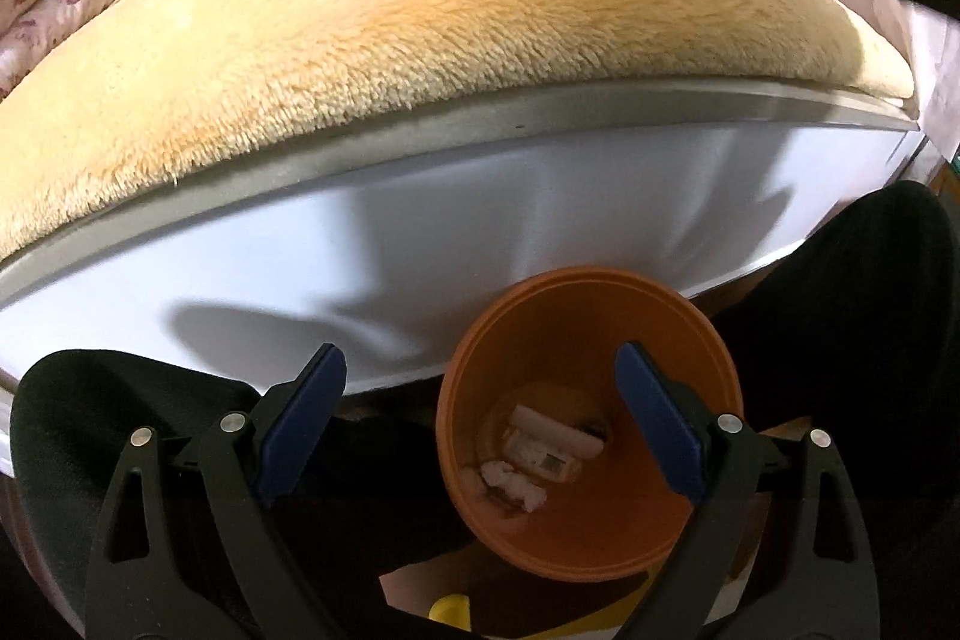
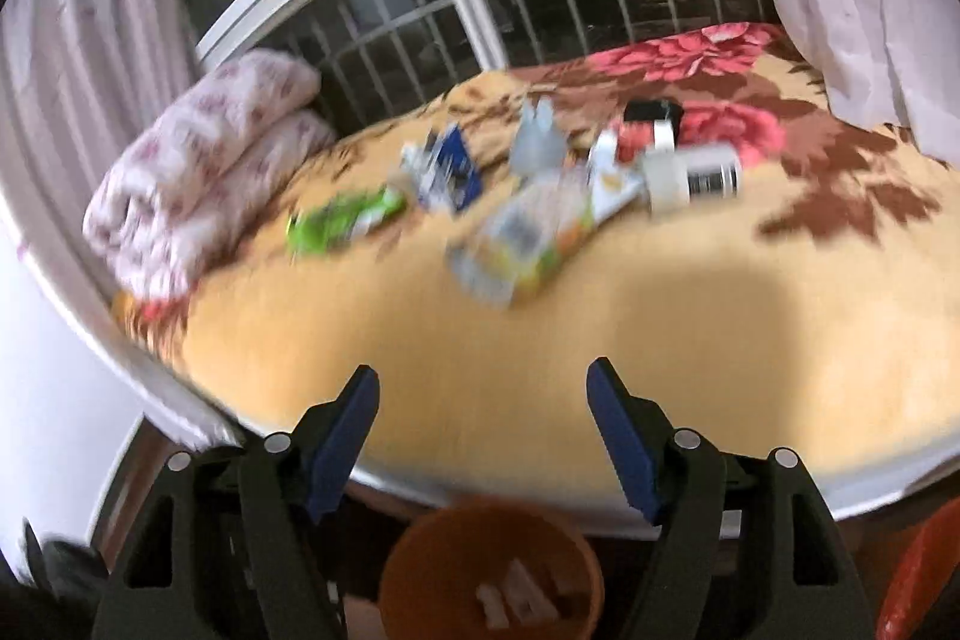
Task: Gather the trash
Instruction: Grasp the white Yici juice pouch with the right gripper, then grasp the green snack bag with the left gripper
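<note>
**Left wrist view: both grippers empty above the orange bin**

Left wrist view showed the left gripper (image 1: 480, 430) spread wide, nothing between its pads, over the orange bin (image 1: 576, 538) beside the bed's white side panel (image 1: 300, 250). White scraps (image 1: 540, 454) lay at the bin's bottom. From the right wrist, the right gripper (image 2: 483, 430) stood released and empty above the blanket (image 2: 540, 340). Blurred litter sat farther back on it: a green wrapper (image 2: 342, 217), a clear packet (image 2: 516, 244), a white can (image 2: 690, 178)
</note>
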{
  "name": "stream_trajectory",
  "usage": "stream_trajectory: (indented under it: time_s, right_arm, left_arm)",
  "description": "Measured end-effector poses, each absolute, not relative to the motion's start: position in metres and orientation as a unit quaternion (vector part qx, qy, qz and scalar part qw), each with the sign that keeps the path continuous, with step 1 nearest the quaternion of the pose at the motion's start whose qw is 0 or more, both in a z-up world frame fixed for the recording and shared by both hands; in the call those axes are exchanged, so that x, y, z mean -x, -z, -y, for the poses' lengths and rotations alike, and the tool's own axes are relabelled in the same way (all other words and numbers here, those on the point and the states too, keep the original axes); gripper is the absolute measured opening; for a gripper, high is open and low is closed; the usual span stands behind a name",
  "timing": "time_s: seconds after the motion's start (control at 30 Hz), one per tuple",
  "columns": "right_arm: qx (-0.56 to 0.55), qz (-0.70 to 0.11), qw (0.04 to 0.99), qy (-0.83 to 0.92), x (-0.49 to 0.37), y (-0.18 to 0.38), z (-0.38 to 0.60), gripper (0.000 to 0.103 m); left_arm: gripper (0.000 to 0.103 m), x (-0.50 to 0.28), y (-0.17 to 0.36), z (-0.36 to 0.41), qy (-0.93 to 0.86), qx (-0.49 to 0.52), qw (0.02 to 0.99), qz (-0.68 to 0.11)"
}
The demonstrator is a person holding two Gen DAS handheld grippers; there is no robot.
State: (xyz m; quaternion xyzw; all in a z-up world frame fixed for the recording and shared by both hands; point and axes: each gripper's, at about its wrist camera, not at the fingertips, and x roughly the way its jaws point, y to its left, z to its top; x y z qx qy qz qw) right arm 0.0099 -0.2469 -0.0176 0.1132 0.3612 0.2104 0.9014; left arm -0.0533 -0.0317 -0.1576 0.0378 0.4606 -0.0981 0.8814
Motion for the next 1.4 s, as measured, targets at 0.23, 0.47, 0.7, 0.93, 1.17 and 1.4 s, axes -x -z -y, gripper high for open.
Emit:
stream_trajectory:
  time_s: [0.23, 0.47, 0.7, 0.93, 1.17, 1.4]
  right_arm:
    - [-0.179, -0.420, 0.875, -0.160, -0.093, 0.024, 0.248, 0.073]
    - [-0.263, -0.481, 0.828, -0.115, -0.156, 0.052, 0.242, 0.082]
    - [-0.194, -0.488, 0.847, -0.089, -0.174, 0.067, 0.219, 0.052]
    - [-0.198, -0.410, 0.879, -0.142, -0.119, 0.045, 0.237, 0.041]
    - [-0.151, -0.315, 0.915, -0.201, -0.028, 0.010, 0.252, 0.040]
    - [-0.151, -0.305, 0.914, -0.222, 0.017, 0.019, 0.253, 0.040]
  left_arm:
    - [0.089, 0.054, 0.160, 0.030, 0.102, -0.035, 0.882, -0.459]
    - [0.089, 0.054, 0.160, 0.028, 0.113, -0.028, 0.883, -0.454]
    - [0.089, 0.056, 0.159, 0.026, 0.116, -0.022, 0.883, -0.455]
    - [0.089, 0.056, 0.155, 0.024, 0.110, -0.017, 0.885, -0.451]
    - [0.089, 0.052, 0.086, 0.003, 0.099, -0.007, 0.911, -0.400]
    - [0.093, -0.021, 0.002, -0.029, 0.059, -0.055, 0.940, -0.332]
